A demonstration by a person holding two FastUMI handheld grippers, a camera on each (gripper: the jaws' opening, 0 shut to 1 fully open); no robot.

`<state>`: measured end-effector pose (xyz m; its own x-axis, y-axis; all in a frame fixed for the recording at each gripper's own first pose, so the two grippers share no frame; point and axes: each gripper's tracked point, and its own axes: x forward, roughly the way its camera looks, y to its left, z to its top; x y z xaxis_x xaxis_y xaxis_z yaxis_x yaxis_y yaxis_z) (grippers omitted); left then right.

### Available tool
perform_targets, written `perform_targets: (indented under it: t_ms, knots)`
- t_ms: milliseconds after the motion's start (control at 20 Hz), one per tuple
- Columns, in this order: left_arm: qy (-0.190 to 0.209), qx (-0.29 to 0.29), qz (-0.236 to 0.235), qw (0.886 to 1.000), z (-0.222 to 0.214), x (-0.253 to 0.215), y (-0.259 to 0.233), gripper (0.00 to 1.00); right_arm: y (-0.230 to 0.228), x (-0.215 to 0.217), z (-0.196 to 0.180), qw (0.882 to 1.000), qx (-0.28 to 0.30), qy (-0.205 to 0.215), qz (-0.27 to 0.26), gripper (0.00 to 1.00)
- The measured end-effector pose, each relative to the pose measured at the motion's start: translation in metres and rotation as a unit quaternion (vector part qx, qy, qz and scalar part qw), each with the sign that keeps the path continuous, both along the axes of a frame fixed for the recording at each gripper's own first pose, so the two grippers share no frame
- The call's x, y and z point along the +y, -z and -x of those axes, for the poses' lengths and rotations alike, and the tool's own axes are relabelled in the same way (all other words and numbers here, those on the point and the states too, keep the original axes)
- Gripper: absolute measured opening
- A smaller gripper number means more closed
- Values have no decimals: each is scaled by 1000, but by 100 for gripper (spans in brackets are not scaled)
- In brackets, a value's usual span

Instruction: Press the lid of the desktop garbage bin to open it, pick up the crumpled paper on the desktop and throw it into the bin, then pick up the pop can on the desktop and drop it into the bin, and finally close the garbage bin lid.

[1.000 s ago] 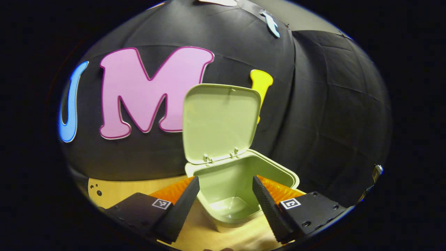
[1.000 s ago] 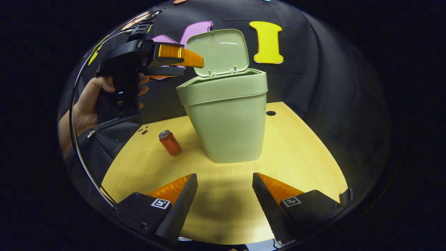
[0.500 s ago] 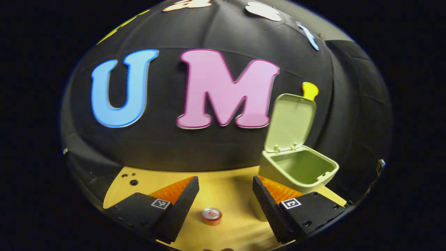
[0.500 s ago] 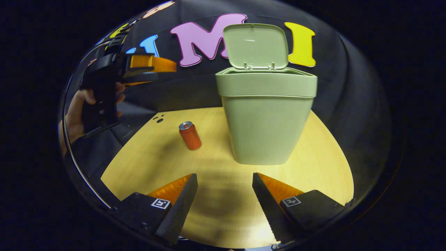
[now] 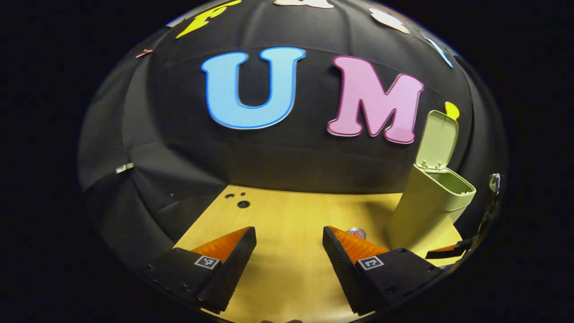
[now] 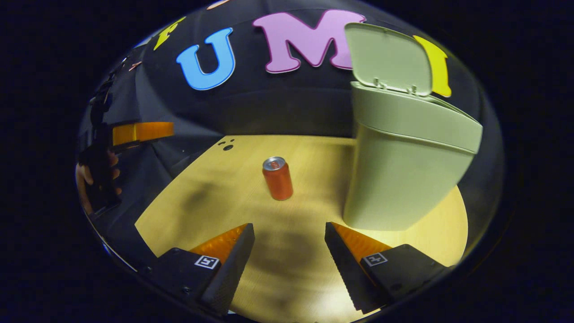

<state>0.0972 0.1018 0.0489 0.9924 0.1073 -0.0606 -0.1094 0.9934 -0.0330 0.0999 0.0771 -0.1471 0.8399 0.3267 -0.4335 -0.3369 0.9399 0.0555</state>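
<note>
The pale green bin (image 6: pixel 403 170) stands on the wooden desktop (image 6: pixel 202 193) with its lid (image 6: pixel 388 58) tipped up and open. An orange-red pop can (image 6: pixel 278 178) stands upright left of the bin, straight ahead of my right gripper (image 6: pixel 289 260), which is open, empty and well short of the can. My left gripper (image 5: pixel 289 260) is open and empty above the desk. In its view the bin (image 5: pixel 430 211) and open lid (image 5: pixel 437 139) sit at the far right, and the can's top (image 5: pixel 357 232) peeks out behind one finger. The left gripper (image 6: pixel 134 132) hangs at far left in the right gripper view.
A hand (image 6: pixel 89 172) holds the left gripper at the desk's left edge. Small holes (image 6: pixel 228 147) mark the desktop's far left corner. The black cloth wall closes off the back and sides. Bare wood lies between the can and my right gripper.
The left gripper swung left, away from over the bin, and dropped lower; the bin slid to the right edge of its view. The right gripper turned left, bringing the can to the centre.
</note>
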Motion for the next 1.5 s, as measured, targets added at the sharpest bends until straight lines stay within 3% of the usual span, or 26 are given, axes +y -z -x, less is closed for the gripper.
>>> perform_targets:
  t_ms: [300, 600, 850, 1250, 1500]
  knots:
    - [-73, 30, -2, 997, 51, 78, 39, 96, -4, 39, -56, 1000, -4, -2, 2, 99]
    - [-128, 64, 51, 988, 94, 124, 83, 96, 15, 57, -102, 1000, 17, 16, -3, 99]
    - [-154, 95, 53, 982, 109, 142, 105, 96, 33, 68, -135, 999, 25, 20, 9, 99]
    - [-167, 112, 49, 978, 125, 142, 120, 96, 53, 77, -180, 998, 22, 28, 45, 99]
    - [-164, 125, 54, 977, 128, 134, 130, 95, 62, 80, -190, 998, 36, 29, 38, 99]
